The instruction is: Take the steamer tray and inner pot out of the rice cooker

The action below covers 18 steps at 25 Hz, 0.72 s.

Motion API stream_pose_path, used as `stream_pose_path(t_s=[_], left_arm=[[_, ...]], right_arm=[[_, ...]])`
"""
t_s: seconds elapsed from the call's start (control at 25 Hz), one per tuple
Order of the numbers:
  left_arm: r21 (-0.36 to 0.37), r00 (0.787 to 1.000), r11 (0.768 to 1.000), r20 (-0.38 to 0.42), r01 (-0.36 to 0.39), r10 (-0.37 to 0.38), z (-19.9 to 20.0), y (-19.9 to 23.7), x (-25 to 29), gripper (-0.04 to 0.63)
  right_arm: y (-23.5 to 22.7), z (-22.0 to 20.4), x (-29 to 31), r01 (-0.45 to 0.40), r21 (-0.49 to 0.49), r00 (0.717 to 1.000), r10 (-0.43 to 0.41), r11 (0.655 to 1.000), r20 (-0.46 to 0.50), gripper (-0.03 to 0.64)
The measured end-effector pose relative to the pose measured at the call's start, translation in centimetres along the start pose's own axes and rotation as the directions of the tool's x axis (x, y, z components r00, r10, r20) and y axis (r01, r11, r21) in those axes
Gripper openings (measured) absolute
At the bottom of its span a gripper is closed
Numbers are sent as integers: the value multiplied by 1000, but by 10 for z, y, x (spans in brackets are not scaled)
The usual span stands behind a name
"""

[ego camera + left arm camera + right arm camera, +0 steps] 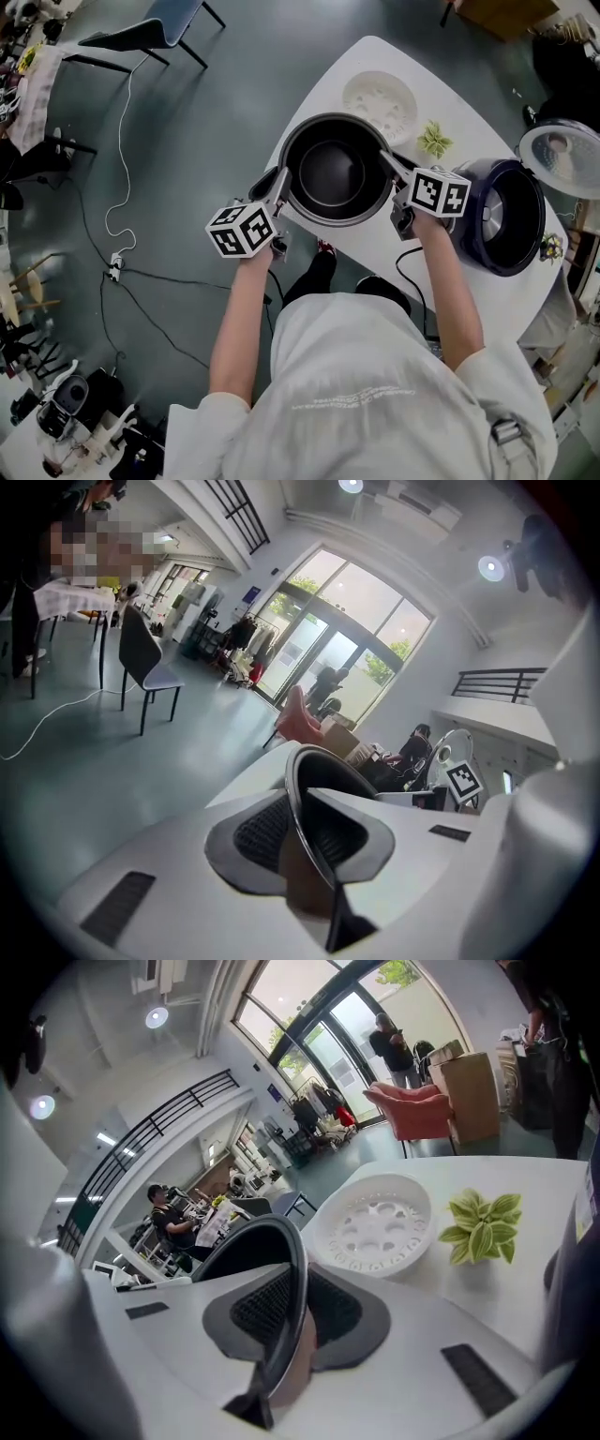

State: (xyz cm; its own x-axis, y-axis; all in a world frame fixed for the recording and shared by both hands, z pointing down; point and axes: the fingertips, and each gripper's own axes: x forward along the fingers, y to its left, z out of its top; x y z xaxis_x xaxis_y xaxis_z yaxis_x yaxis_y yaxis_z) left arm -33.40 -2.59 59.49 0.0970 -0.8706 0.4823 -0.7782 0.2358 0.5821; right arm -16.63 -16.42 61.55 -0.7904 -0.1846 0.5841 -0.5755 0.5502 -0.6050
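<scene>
The dark metal inner pot (pixel 333 173) is over the near left part of the white table (pixel 487 281), held by its rim from both sides. My left gripper (pixel 280 187) is shut on the left rim, which runs between its pads (pixel 267 832). My right gripper (pixel 394 167) is shut on the right rim, where the pot's edge (pixel 253 1241) passes between its pads (pixel 333 1312). I cannot tell whether the pot rests on the table. The white steamer tray (pixel 380 101) lies on the table behind the pot, also in the right gripper view (pixel 375 1224). The dark blue rice cooker (pixel 506 216) stands at the right with its lid (pixel 562 155) open.
A small green plant (pixel 434 141) sits between the steamer tray and the cooker. The cooker's black cord (pixel 405 272) hangs off the table's near edge. The pot is close to the table's left edge. A chair (pixel 155 33) and cables (pixel 122 187) are on the floor at the left.
</scene>
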Motion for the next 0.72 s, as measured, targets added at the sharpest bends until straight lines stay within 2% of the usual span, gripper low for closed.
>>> stream_pose_path(t_s=[0.36, 0.48, 0.6, 0.72], left_arm=[[31, 999, 998, -19, 50, -49, 9, -20, 43, 80], [42, 998, 998, -25, 55, -54, 9, -21, 44, 81], [86, 997, 994, -37, 67, -64, 12, -25, 41, 141], [135, 999, 990, -37, 44, -39, 17, -28, 37, 169]], right_arm=[[-36, 25, -2, 57, -19, 998, -56, 998, 33, 78], [-40, 28, -9, 61, -1, 997, -61, 998, 54, 134], [-36, 38, -27, 79, -2, 992, -78, 997, 102, 137], [-30, 47, -49, 77, -14, 986, -74, 997, 152, 137]])
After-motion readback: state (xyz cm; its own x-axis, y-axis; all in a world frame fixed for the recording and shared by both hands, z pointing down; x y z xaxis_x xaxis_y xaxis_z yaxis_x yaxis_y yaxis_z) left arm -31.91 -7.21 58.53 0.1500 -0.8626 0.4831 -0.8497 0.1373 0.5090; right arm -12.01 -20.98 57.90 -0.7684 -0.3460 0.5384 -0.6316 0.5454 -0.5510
